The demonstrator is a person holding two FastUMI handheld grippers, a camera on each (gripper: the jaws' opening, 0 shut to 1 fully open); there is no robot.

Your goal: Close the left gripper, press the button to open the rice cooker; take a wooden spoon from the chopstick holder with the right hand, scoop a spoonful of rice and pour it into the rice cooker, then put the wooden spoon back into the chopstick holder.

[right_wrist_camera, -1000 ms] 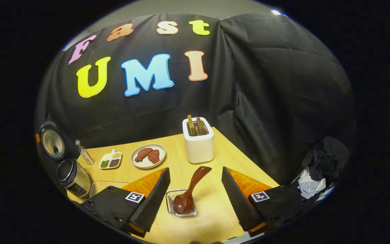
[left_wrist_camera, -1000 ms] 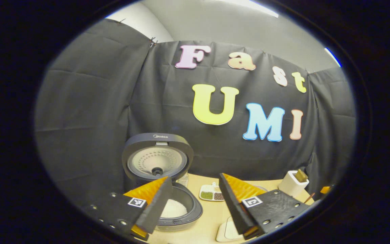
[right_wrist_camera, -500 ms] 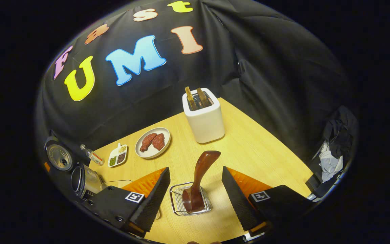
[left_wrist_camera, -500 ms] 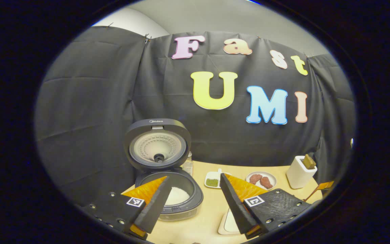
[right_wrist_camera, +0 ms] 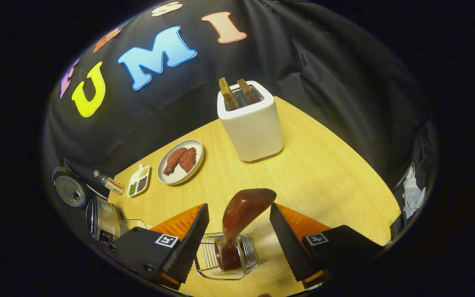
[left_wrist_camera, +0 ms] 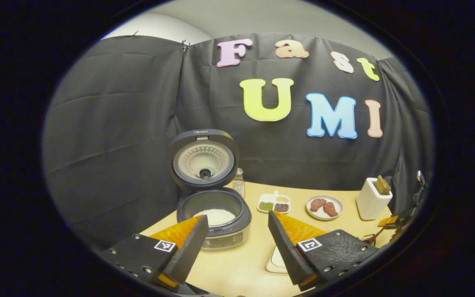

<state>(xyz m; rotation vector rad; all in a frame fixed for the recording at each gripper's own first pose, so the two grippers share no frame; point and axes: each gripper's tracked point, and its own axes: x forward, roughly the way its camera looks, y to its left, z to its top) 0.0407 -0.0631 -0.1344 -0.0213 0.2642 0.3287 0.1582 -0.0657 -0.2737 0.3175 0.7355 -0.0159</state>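
My right gripper is spread wide, its fingers on either side of the wooden spoon without touching it. The spoon stands bowl-down in the wire chopstick holder right below me, its long axis running up from the basket with the broad handle end leaning toward the camera and a little to the right. My left gripper is wide apart too, gripping nothing, raised above the near edge of the table.

The left gripper view looks straight into the rice cooker: lid upright, white rice in the pot. A flat white dish lies just beside my finger there. The right gripper view catches the cooker side-on at the table's far left edge, so the rice is hidden. Farther back, both views show the divided bean tray, the plate of meat, the small bottle and the white toaster with two slices standing in it.
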